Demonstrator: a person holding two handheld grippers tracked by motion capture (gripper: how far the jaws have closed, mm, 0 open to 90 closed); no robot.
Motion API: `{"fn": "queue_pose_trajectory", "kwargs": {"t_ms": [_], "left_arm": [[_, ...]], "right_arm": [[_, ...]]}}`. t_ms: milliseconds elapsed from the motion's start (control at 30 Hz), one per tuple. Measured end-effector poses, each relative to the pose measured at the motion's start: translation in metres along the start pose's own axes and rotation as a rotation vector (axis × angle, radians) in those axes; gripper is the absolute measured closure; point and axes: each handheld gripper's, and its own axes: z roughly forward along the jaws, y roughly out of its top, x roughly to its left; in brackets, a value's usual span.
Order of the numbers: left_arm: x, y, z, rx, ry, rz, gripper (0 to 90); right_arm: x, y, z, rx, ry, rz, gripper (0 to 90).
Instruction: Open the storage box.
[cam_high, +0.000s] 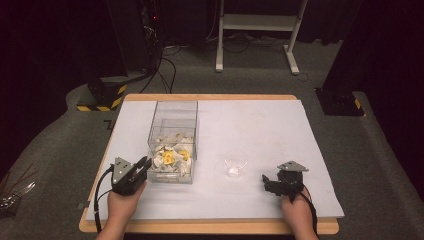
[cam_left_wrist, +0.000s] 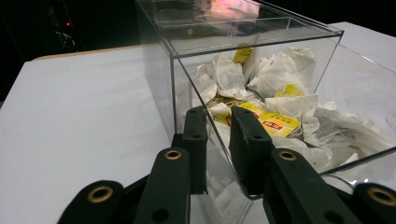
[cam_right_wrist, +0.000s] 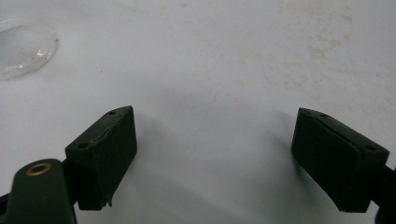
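Left gripper view, left gripper (cam_left_wrist: 219, 122) clamped on clear box (cam_left_wrist: 261, 46) wall, tea bags (cam_left_wrist: 280, 123) just beyond.

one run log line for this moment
left tongs: shut on clear box wall | right tongs: open, over table | glass cup: untouched

Tea bags (cam_high: 172, 158) in box (cam_high: 175, 112), cup (cam_high: 235, 162) to its right

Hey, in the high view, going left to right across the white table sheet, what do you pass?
left gripper → clear box of tea bags → small clear cup → right gripper
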Motion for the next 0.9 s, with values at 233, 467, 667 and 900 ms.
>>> {"fn": "queue_pose_trajectory", "kwargs": {"t_ms": [233,467,667,900], "left_arm": [[-0.003,-0.003,-0.006,-0.001,0.000,0.001,76.4],[-0.005,-0.004,-0.010,0.001,-0.001,-0.001,76.6],[-0.007,-0.007,-0.018,0.001,-0.012,0.004,76.3],[-0.009,-0.010,-0.026,-0.001,-0.018,0.009,76.0]], "right_arm": [[0.000,0.000,0.000,0.001,0.002,0.001,14.2],[0.000,0.000,0.000,0.001,0.002,0.000,14.2],[0.000,0.000,0.000,0.000,0.001,0.000,14.3],[0.000,0.000,0.000,0.000,0.000,0.000,14.3]]}}
